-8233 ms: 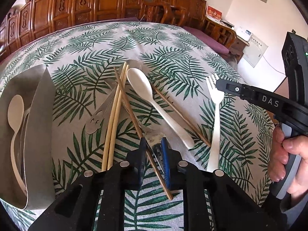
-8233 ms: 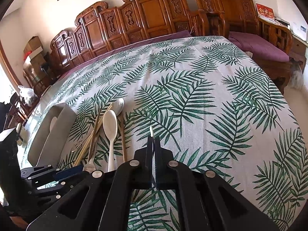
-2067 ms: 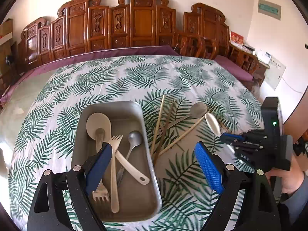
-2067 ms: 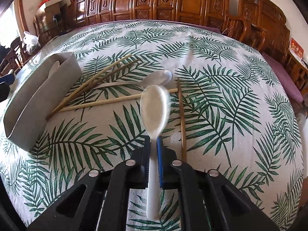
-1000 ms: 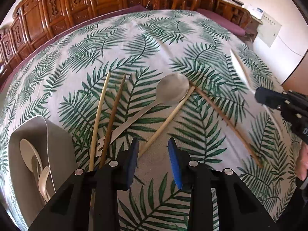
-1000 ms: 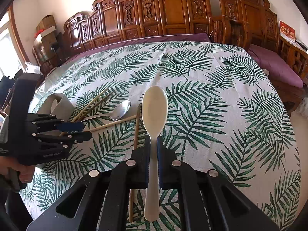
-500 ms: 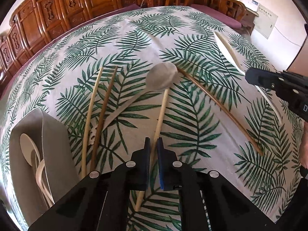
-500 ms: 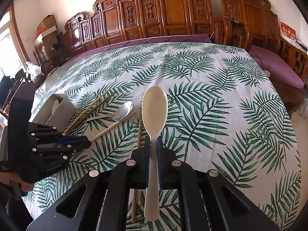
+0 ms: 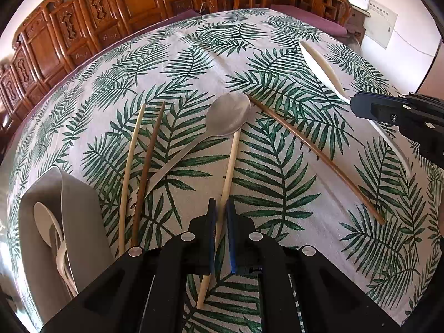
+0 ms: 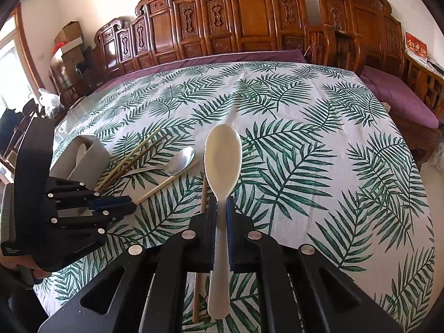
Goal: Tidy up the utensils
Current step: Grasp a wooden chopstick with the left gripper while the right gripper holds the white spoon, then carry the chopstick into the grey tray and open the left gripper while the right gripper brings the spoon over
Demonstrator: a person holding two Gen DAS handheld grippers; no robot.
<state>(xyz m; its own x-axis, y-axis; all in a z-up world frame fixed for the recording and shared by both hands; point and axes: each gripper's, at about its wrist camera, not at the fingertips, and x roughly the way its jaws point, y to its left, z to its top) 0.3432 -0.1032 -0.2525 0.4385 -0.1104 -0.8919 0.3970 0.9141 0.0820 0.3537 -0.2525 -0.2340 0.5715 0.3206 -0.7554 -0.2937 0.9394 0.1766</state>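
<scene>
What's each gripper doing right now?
Left gripper: shut on the pale chopstick.
Right gripper: shut on the white spoon, held above the table.

Bright daylight from window (image 10: 11, 63) far left of right gripper (image 10: 221, 208); soft shadows under black tool bodies; sharp centre, strong fisheye bending, dark vignette corners.

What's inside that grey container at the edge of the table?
Inside the grey bin a white spoon and other pale utensil handles show. Its near wall hides whatever lies lower down.
</scene>
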